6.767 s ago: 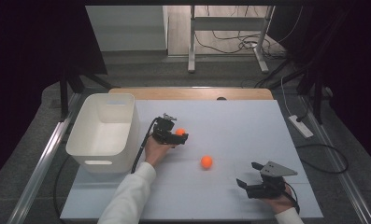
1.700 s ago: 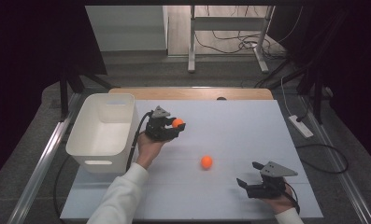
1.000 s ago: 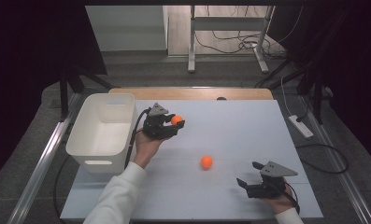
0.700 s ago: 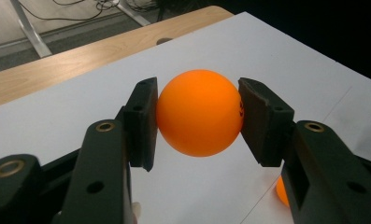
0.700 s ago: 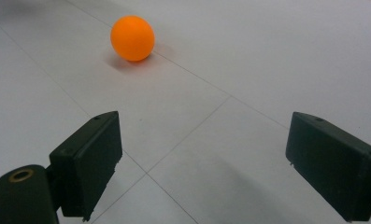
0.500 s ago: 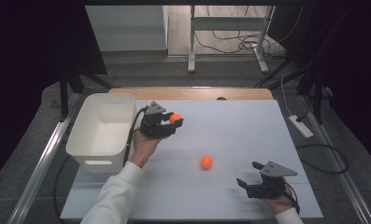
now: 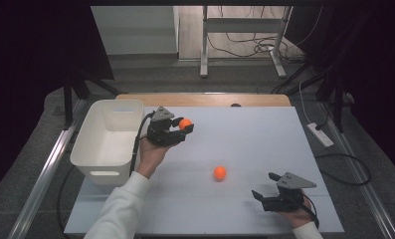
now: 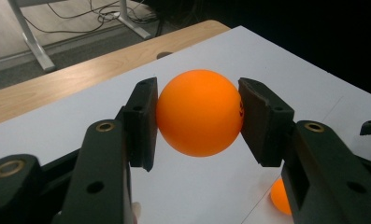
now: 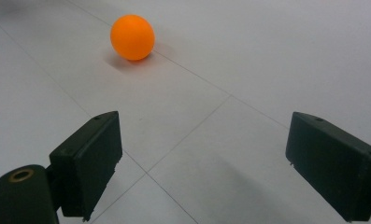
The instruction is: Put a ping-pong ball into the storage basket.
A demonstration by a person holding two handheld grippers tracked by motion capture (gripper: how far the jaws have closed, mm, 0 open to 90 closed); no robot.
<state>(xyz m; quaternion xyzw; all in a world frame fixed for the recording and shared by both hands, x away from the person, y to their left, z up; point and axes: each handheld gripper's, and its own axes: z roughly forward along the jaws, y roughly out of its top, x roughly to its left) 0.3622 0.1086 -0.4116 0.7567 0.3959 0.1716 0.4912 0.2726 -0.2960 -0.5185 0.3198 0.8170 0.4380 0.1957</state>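
My left gripper (image 7: 181,128) is shut on an orange ball (image 7: 185,124), held above the white table just right of the white bin (image 7: 93,169). In the left gripper view the two black pads (image 8: 143,119) press on both sides of that ball (image 8: 199,112). A second orange ball (image 7: 220,173) lies on the table, right of centre. My right gripper (image 7: 263,185) rests near the front right corner. It is open and nothing is between its jaws. In the right gripper view the loose ball (image 9: 132,37) lies ahead and to the left of the jaws.
The table (image 7: 264,134) has a wooden strip (image 7: 205,99) along its far edge. A power strip (image 7: 320,134) and cables lie on the floor to the right. Metal rails run along both sides.
Since the earliest frame my left gripper has carried its ball up and slightly toward the far left, nearer the bin. Over the last second it barely drifts. The right gripper and the loose ball stay put.
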